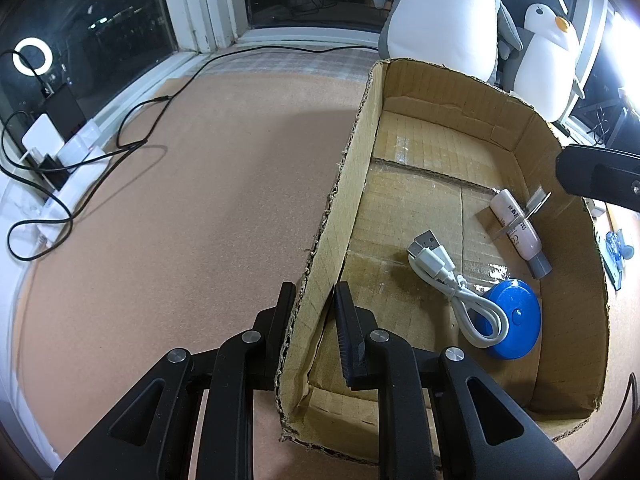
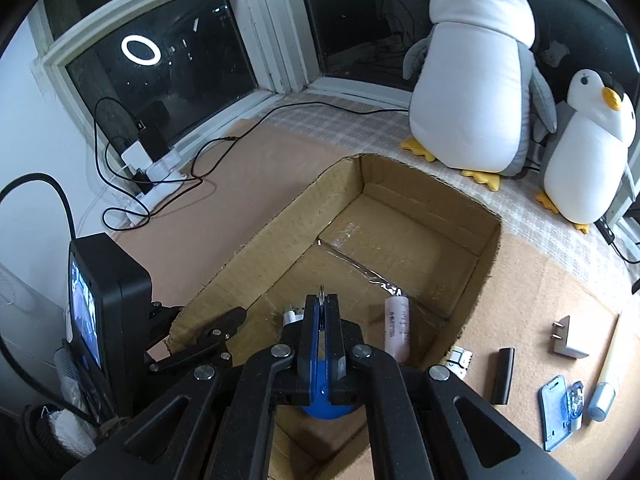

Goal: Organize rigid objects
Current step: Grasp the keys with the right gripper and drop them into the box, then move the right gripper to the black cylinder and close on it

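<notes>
The right hand-held gripper (image 2: pixel 322 300) is clenched on a small thin metal ring (image 2: pixel 322 289). It is probably a key ring, though only its top arc shows past the fingertips in the right wrist view, and in the left wrist view it is a sliver seen nearly edge-on. The ring hangs inside the cardboard box (image 1: pixel 400 80), above the floor of the box and close over the pink tube (image 1: pixel 516 224). It is not yet set down.

The left hand-held gripper (image 1: pixel 314 292) grasps the box's near side wall, one finger outside and one inside, which steadies the box on the tabletop (image 1: pixel 180 220).

The step in hand looks like placing the ring in the box. To do it well:
- Shift it clear of the tube, toward the bare cardboard between the tube and the white USB cable (image 1: pixel 440 272).
- Bring it low before letting go (a thin ring dropped on edge is likely to roll or bounce).
- Keep the left grip on the wall until the ring is released.

The ring stands on edge, its flat face lying between the pads and its plane running along the fingers. Being round, it has no real long axis. Tipping it flat as it nears the cardboard should make it settle. The tube below lies on its side, its long axis slanted across the floor, with its grey cap towards the blue disc (image 1: pixel 516 320).
</notes>
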`<state>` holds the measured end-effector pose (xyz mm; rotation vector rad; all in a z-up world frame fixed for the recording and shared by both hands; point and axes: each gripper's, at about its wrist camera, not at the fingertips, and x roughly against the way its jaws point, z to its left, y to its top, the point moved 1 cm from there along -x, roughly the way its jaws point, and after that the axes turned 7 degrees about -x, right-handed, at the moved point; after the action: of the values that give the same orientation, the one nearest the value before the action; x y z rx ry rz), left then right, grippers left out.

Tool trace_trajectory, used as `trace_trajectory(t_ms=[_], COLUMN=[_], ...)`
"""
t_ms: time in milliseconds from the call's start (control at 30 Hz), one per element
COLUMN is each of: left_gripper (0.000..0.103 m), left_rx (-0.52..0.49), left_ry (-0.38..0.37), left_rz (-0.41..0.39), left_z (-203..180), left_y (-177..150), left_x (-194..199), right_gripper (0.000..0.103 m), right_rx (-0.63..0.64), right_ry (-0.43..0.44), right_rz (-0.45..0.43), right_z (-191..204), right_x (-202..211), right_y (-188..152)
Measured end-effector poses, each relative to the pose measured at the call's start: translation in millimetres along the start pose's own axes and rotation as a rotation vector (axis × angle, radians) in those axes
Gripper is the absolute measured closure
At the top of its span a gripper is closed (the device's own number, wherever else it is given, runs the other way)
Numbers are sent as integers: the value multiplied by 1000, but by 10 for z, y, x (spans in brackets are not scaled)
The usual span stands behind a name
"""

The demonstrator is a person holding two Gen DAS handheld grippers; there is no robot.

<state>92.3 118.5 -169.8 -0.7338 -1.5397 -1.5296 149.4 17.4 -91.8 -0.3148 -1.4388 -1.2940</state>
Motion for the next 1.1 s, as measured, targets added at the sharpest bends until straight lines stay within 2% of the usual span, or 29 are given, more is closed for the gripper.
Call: trace_trajectory(t_ms=[33,67,100,133,167,600,900,1100], left_gripper=[85,85,85,85,85,85,85,85], left_rx=[0,0,0,1,1,0,0,-1], left_ry=[0,1,0,0,0,2,2,4], left_rz=[0,0,0,0,0,0,0,0], left_z=[0,0,5,4,2,-1,-1,3], left_y=[0,2,2,3,4,6,7,6], left_x=[0,-3,-5,-5,-6,-2,-3,-2], right_gripper=[94,75,46,34,27,27,27,27], right_rx=[0,-4,-10,-16,-22,-95,-217,-276], right_ry=[0,1,-4,-11,-16,-31,-87,-133], right_rz=[2,4,-4,-22,-46,-52,-55,-34], right_z=[-1,-7,-20,-30,-48,-395,-1160,-1579], right_x=[-5,-7,3,24,57,231,524,556], right_y=[1,2,5,6,5,-36,-258,-443])
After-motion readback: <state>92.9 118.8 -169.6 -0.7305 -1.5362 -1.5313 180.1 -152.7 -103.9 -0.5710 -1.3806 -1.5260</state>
